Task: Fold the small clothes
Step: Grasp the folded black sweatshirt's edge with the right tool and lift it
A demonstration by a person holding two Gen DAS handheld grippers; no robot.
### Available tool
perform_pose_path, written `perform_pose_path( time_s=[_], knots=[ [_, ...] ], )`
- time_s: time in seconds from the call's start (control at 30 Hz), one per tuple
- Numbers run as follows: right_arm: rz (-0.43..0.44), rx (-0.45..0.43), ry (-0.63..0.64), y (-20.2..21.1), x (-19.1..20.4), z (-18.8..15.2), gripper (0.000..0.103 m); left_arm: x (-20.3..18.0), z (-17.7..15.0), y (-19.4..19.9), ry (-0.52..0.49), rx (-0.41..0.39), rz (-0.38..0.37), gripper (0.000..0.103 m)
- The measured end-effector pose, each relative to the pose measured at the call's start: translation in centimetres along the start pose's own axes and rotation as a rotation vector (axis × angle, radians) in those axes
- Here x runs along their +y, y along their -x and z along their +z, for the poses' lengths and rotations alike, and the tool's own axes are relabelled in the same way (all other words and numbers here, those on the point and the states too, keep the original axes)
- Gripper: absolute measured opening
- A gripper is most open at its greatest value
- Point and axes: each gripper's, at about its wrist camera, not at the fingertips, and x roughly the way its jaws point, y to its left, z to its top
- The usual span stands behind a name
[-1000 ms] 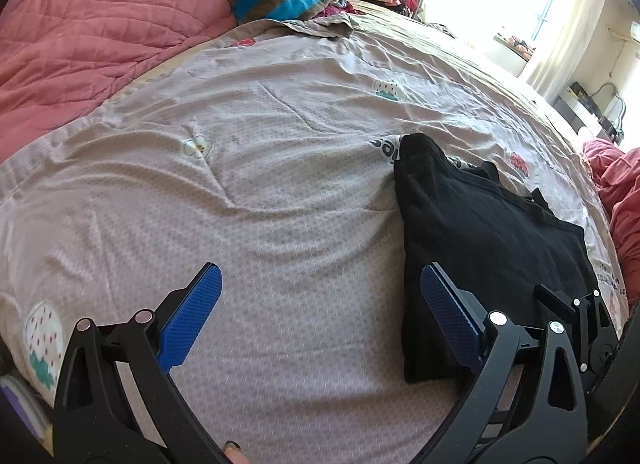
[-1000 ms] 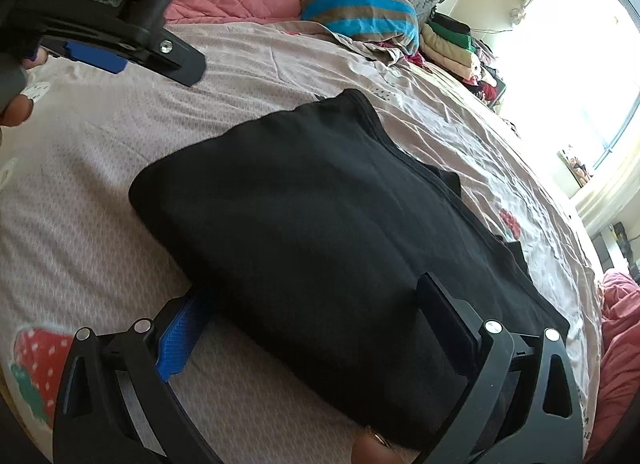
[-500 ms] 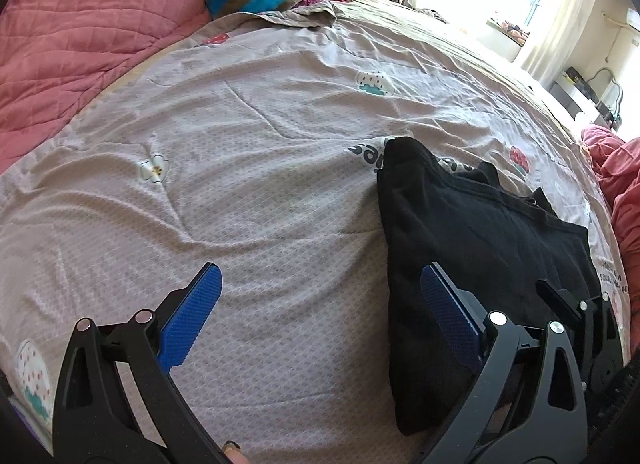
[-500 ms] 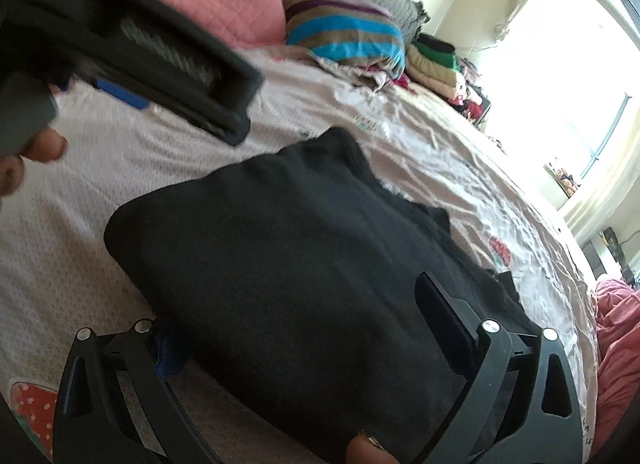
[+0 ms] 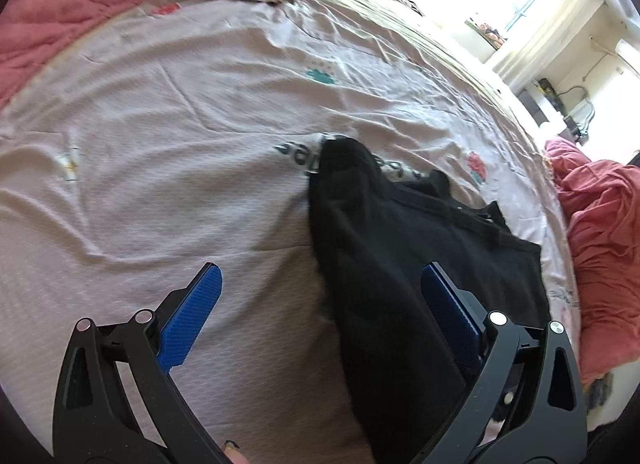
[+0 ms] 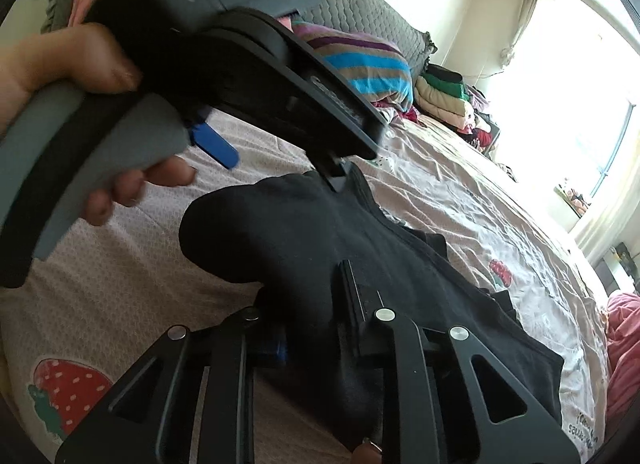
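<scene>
Your right gripper is closing on the near edge of the black garment at six o'clock; your left gripper hangs wide open, empty. Pinching one layer only could undo the fold.

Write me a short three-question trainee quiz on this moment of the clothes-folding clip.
1. True or false: the left hand-held gripper has its jaws spread wide, with nothing pinched.
2. What is between the fingers of the right hand-held gripper? A) striped pillow B) black garment C) pink quilt
3. Fill in: the black garment lies on a bedsheet printed with a red ____ near the right gripper.

Key
1. True.
2. B; the jaws are closing on a bunched fold of it.
3. Strawberry.
</scene>
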Motion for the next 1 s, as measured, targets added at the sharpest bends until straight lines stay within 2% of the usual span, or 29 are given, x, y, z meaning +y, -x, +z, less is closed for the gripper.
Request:
perform_pose_path(
  time_s=[0.3,0.37,0.4,0.43,0.47,0.5,0.63,0.73,0.8,1.0],
  knots=[
    [0.015,-0.040,-0.065,1.4,-1.2,-0.3,0.019,-1.5,0.8,-2.3,0.003,0.050,-0.031,0.093],
    [0.020,-0.041,-0.072,1.4,-1.2,-0.2,0.019,-1.4,0.9,-2.7,0.014,0.058,-0.041,0.085],
    [0.022,-0.042,-0.076,1.4,-1.2,-0.2,0.019,-1.2,0.9,-3.0,0.027,0.067,-0.058,0.072],
    [0.024,-0.042,-0.080,1.4,-1.2,-0.2,0.019,-1.1,0.9,-3.2,0.039,0.075,-0.070,0.064],
    [0.026,-0.041,-0.082,1.3,-1.2,-0.2,0.019,-1.0,0.9,-3.5,0.052,0.083,-0.088,0.060],
    [0.027,-0.041,-0.084,1.3,-1.2,-0.2,0.019,-0.9,0.9,-3.7,0.066,0.091,-0.110,0.052],
    [0.030,-0.037,-0.088,1.2,-1.2,-0.1,0.018,-1.5,0.8,-3.9,0.062,0.096,-0.136,0.030],
    [0.036,-0.036,-0.107,1.3,-1.5,0.0,0.018,-2.1,1.0,-3.6,0.051,0.090,-0.141,0.019],
    [0.038,-0.037,-0.121,1.4,-1.7,0.0,0.018,-2.6,1.1,-3.2,0.040,0.088,-0.137,0.016],
    [0.027,-0.067,-0.176,3.0,-3.1,0.2,0.018,-4.6,1.6,-1.3,-0.006,0.065,-0.130,0.013]
  ],
)
